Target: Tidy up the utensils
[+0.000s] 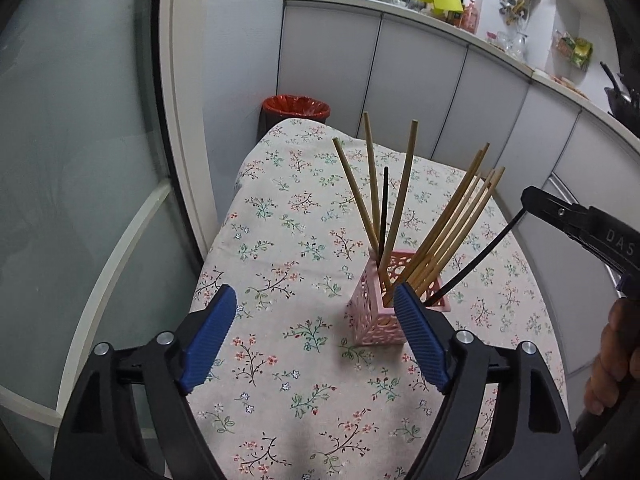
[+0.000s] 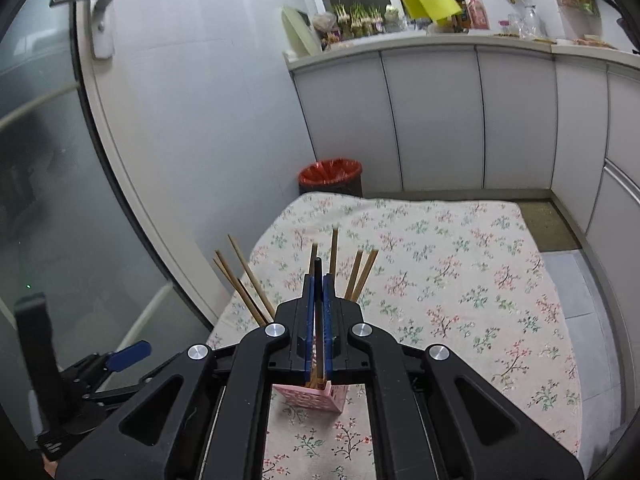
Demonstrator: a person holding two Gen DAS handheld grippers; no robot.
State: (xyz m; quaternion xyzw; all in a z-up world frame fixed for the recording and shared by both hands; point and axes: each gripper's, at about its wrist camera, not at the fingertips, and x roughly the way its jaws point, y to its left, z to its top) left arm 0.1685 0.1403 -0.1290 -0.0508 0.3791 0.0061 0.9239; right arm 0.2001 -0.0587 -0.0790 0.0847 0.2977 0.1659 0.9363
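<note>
A pink lattice holder (image 1: 376,316) stands on the floral tablecloth and holds several wooden chopsticks (image 1: 452,228) and one black chopstick (image 1: 384,208). My left gripper (image 1: 316,308) is open and empty, just in front of the holder. My right gripper (image 1: 528,200) comes in from the right, shut on a second black chopstick (image 1: 476,256) whose lower end is inside the holder. In the right wrist view my right gripper (image 2: 318,280) is shut on that black chopstick (image 2: 317,268) above the holder (image 2: 320,396), with the wooden chopsticks (image 2: 248,280) fanned around it.
The table with the floral cloth (image 2: 460,280) stands beside a glass door (image 1: 80,160). A bin with a red liner (image 1: 296,108) stands behind the table. Grey cabinets (image 2: 440,120) and a cluttered counter run along the back and right.
</note>
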